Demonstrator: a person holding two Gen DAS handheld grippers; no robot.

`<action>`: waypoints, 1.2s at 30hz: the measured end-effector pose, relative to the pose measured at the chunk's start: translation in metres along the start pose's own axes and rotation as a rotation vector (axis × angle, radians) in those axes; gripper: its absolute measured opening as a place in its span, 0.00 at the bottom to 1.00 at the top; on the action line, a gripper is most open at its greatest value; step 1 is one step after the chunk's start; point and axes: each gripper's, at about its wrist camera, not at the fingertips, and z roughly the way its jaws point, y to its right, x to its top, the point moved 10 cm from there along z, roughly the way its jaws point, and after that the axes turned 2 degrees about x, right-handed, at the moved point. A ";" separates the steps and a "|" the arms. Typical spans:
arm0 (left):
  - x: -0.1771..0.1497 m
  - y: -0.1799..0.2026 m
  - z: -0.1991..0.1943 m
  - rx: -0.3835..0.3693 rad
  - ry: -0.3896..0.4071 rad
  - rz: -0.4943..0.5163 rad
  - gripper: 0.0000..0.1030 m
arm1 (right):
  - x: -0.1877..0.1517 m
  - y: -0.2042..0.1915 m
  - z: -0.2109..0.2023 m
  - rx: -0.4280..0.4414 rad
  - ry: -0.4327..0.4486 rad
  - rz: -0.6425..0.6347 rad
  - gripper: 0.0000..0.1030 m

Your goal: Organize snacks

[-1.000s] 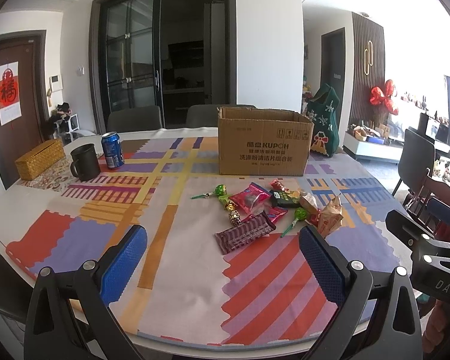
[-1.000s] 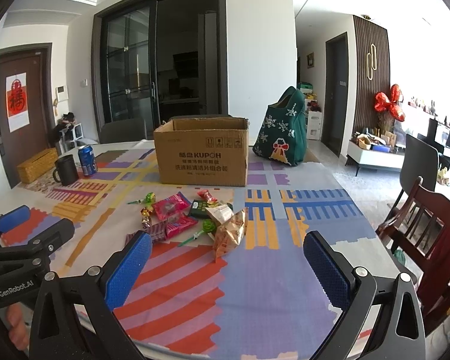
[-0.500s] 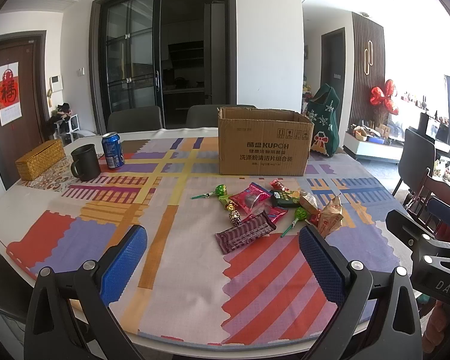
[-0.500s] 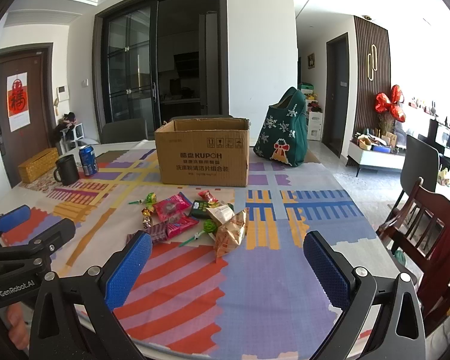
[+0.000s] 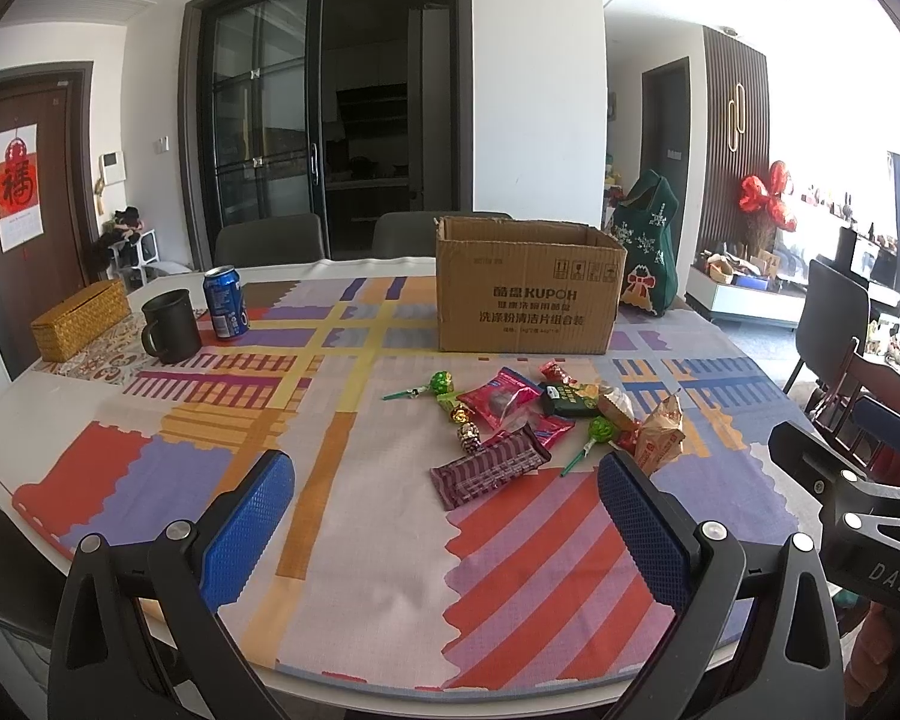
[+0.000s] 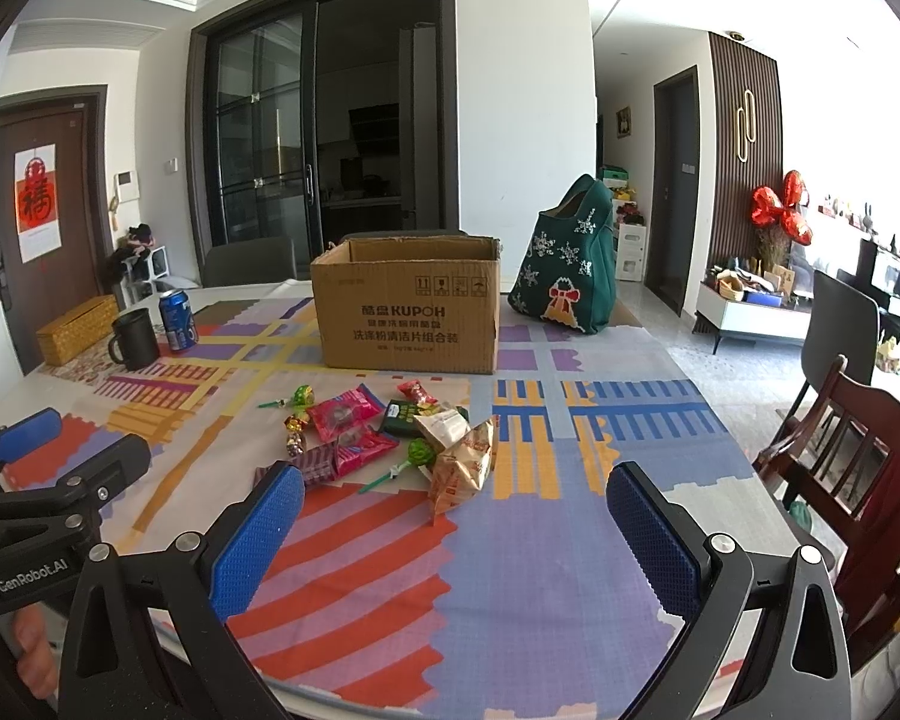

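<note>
A pile of snacks lies mid-table: a striped purple bar (image 5: 491, 473), a pink packet (image 5: 498, 397) (image 6: 343, 412), green lollipops (image 5: 438, 383) (image 6: 417, 453), a dark green packet (image 5: 567, 401) and a tan wrapped snack (image 5: 660, 435) (image 6: 465, 465). An open cardboard box (image 5: 528, 297) (image 6: 408, 315) stands behind them. My left gripper (image 5: 444, 519) is open and empty above the near table edge, short of the pile. My right gripper (image 6: 453, 531) is open and empty, also short of the pile.
A black mug (image 5: 171, 327), a blue can (image 5: 225, 302) and a woven box (image 5: 78, 320) stand at the far left. A green bag (image 6: 570, 264) sits behind the box to the right. A wooden chair (image 6: 858, 438) is at the table's right side.
</note>
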 end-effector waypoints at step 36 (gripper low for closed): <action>-0.007 0.012 0.041 -0.015 -0.081 0.062 1.00 | -0.014 -0.002 0.040 0.038 -0.102 -0.011 0.99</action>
